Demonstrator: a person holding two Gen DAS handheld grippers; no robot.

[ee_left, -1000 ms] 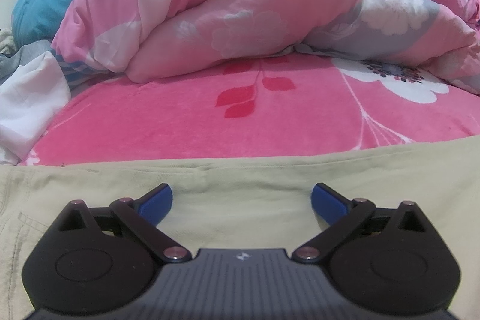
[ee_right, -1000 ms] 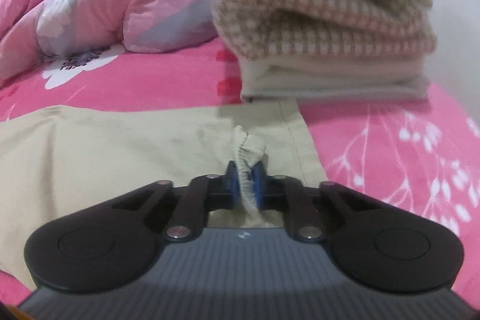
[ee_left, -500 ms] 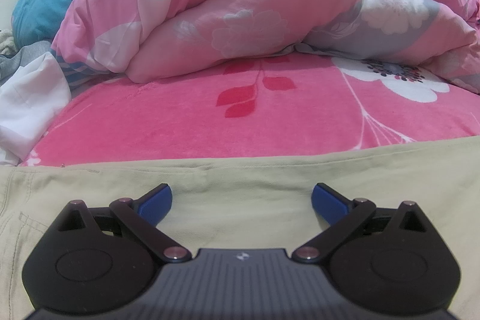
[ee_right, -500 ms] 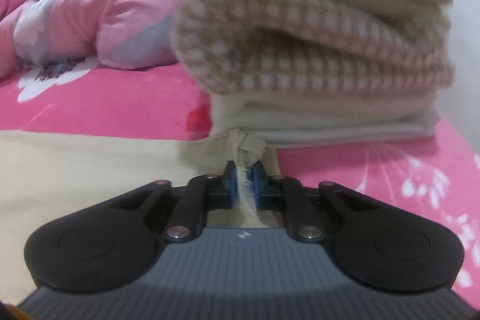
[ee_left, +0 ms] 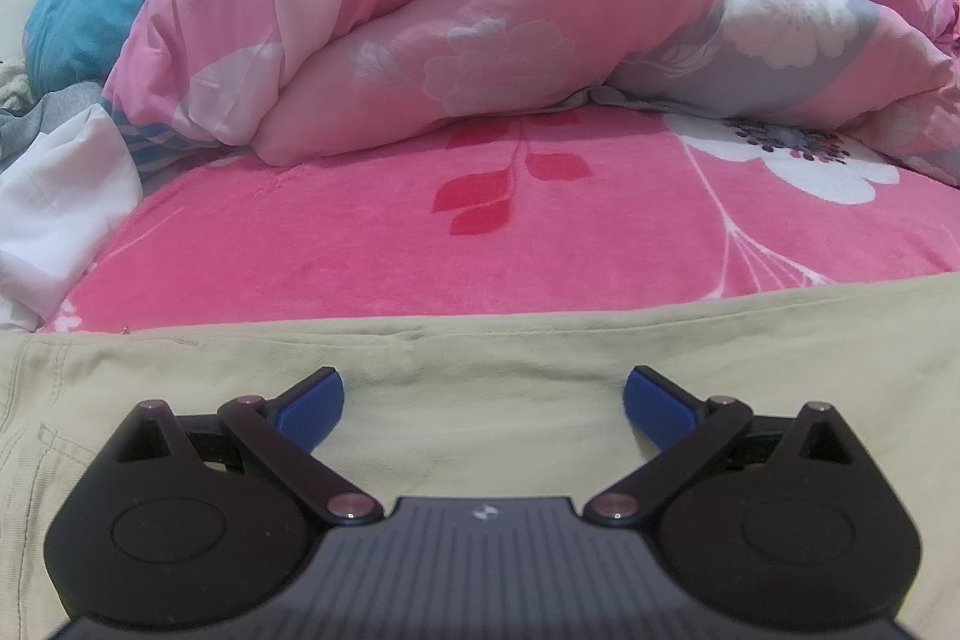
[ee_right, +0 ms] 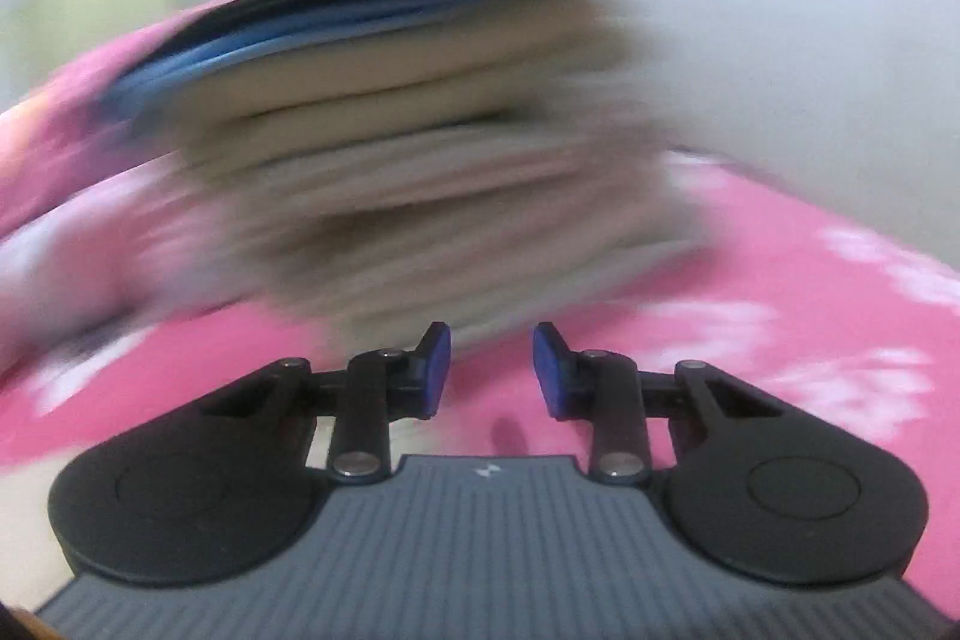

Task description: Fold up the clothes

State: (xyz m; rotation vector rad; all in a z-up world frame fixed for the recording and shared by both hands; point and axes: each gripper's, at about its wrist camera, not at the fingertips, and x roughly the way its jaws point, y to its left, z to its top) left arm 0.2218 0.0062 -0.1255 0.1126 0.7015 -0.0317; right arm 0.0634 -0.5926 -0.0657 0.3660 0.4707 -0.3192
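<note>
Right wrist view first: our right gripper [ee_right: 492, 361] has its blue pads parted with nothing between them, and the jaws have just been opening, letting go of the bunched khaki hem they pinched a moment ago. Only a pale sliver of that cloth shows under the left linkage, at about eight o'clock from the pads. Straight ahead at twelve o'clock, badly smeared by motion, stands the stack of folded clothes [ee_right: 420, 148], with beige and checked layers below and blue and dark ones on top. The pink floral blanket [ee_right: 810, 316] runs off toward three o'clock.

In the left wrist view, our left gripper [ee_left: 483, 400] hovers with its jaws spread wide and empty over the khaki trousers [ee_left: 480, 358], which lie flat across the near bed. Their far edge, with a seam and a pocket line, runs from nine to three o'clock just beyond the pads. Further out at twelve o'clock is the rolled pink duvet [ee_left: 480, 40], and at ten o'clock a white garment [ee_left: 54, 196] sits crumpled at the bed edge.

We judge the trousers light, limp cotton: they will sag and wrinkle rather than keep a crease. The stitched hems and waistband are thicker, so we would take hold there, one gripper near each end of an edge, to keep the fold square.
</note>
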